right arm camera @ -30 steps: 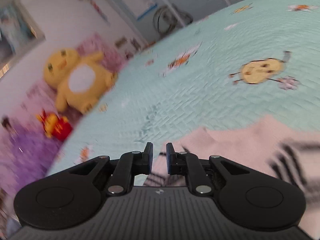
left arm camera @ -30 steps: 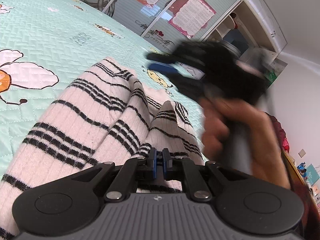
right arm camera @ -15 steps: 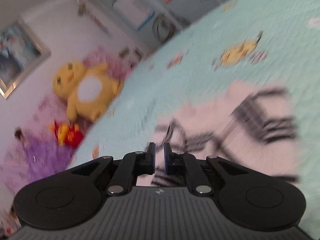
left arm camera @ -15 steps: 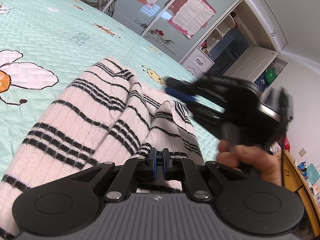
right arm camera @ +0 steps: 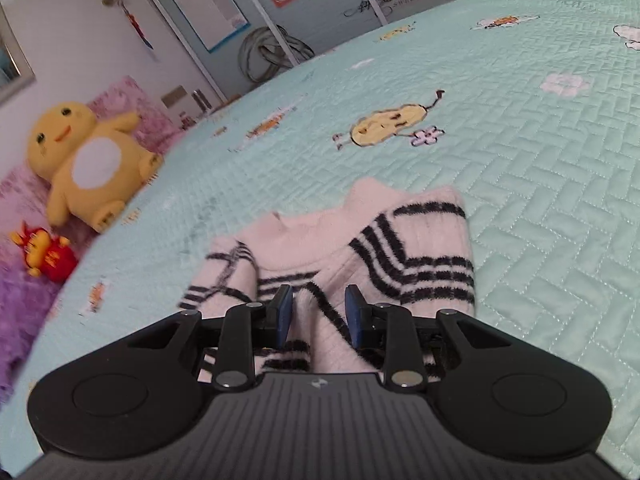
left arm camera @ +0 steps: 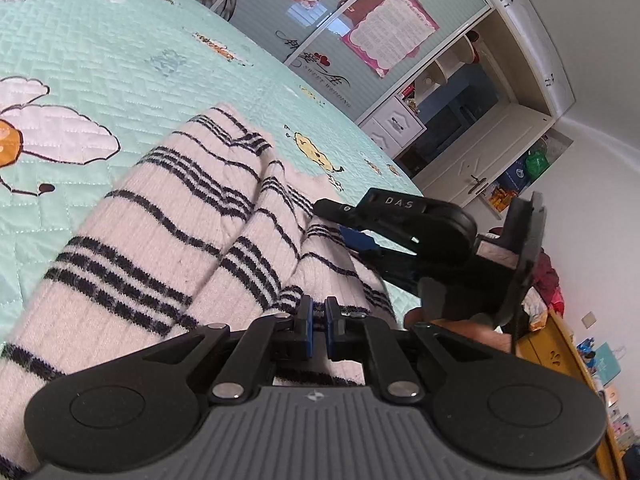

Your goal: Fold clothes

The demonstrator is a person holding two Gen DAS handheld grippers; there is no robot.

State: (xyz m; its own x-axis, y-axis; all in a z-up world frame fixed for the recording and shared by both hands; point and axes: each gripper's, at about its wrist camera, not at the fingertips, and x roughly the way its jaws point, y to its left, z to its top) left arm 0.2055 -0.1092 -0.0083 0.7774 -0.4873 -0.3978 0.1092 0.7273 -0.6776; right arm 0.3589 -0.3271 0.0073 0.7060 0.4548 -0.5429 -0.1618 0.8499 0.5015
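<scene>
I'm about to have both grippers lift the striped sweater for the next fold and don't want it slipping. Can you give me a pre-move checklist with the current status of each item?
1. Left gripper shut on the striped sweater: ok, the blue pads are nearly together with knit between them.
2. Right gripper holding fabric: not ok, the jaws stand open with a fold of the sweater between them.
3. Right gripper placed at the sweater's edge: ok, it shows beside the left one in the left wrist view.
4. Sweater flat: not ok, it is bunched in ridges.
5. Bedspread free around the sweater: ok.
6. Depth of the left grip: cannot tell.
</scene>
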